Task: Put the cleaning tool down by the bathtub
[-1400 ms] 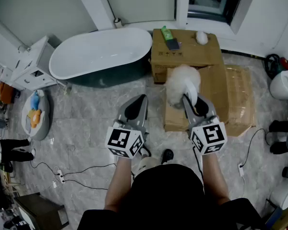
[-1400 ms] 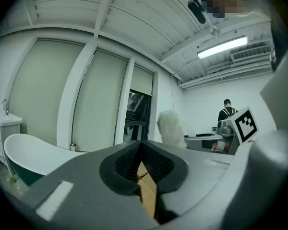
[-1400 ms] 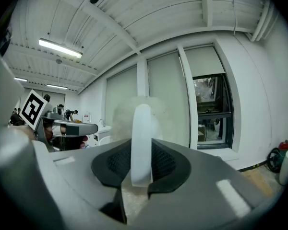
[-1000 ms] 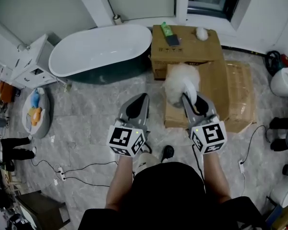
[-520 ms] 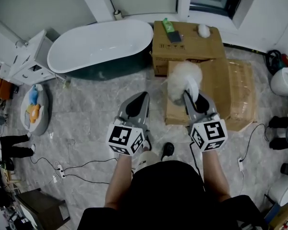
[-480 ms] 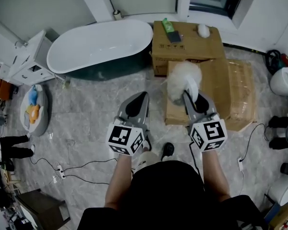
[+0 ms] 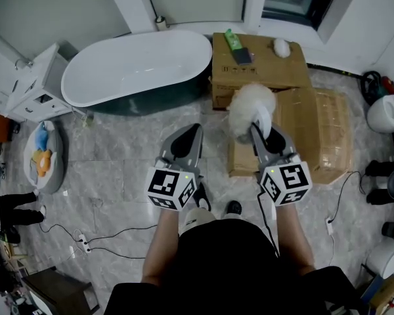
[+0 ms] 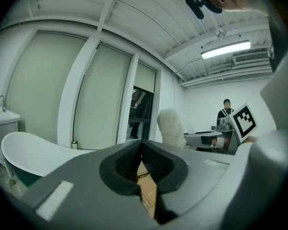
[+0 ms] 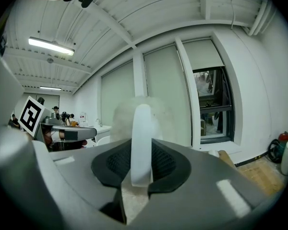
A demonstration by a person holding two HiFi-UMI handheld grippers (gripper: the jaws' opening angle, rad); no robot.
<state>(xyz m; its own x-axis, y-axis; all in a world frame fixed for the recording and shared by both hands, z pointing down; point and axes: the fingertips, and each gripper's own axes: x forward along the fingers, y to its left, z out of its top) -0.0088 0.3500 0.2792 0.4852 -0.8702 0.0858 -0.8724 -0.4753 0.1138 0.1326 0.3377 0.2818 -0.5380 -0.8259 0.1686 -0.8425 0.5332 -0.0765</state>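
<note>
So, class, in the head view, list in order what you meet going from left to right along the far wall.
White cabinet → bathtub → green bottle → small white puff. The cardboard box under the last two is left out, as it spans both.

Left tongs closed; right tongs clamp duster.

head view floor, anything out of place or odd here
Cardboard boxes crowd the floor beside the bathtub, and loose cables trail across the tiles near the person's feet. Nothing looks spilled or broken.
</note>
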